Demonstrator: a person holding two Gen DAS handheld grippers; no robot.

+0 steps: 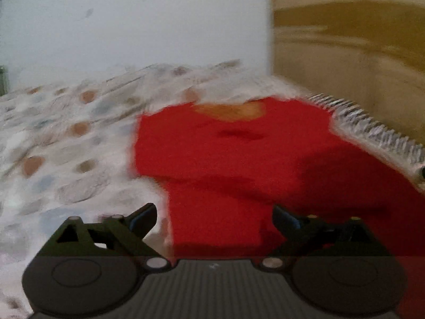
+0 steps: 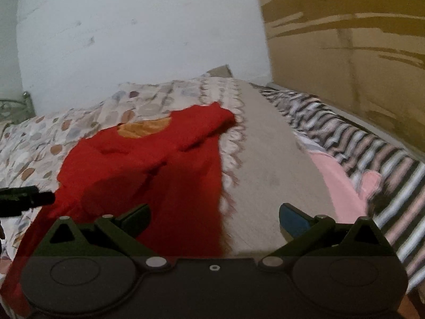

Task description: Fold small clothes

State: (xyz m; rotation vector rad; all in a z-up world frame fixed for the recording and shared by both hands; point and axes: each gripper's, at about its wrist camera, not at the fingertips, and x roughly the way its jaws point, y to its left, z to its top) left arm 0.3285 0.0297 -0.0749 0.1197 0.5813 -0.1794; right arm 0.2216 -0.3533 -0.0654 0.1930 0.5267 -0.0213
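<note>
A small red shirt (image 1: 225, 154) with an orange inner collar lies spread on the patterned bedspread (image 1: 66, 138). It also shows in the right wrist view (image 2: 148, 170), one sleeve folded in over the body and the other stretched toward the far right. My left gripper (image 1: 215, 218) is open and empty, just above the shirt's near edge. My right gripper (image 2: 215, 216) is open and empty, over the shirt's right edge and the beige strip of bedding. The left gripper's tip (image 2: 29, 198) shows at the left of the right wrist view.
A striped blanket (image 2: 358, 143) and a pink cloth (image 2: 342, 183) lie along the bed's right side. A white wall (image 2: 132, 32) stands behind the bed and a brown cardboard panel (image 2: 345, 40) to the right. A metal bed frame (image 2: 18, 106) shows far left.
</note>
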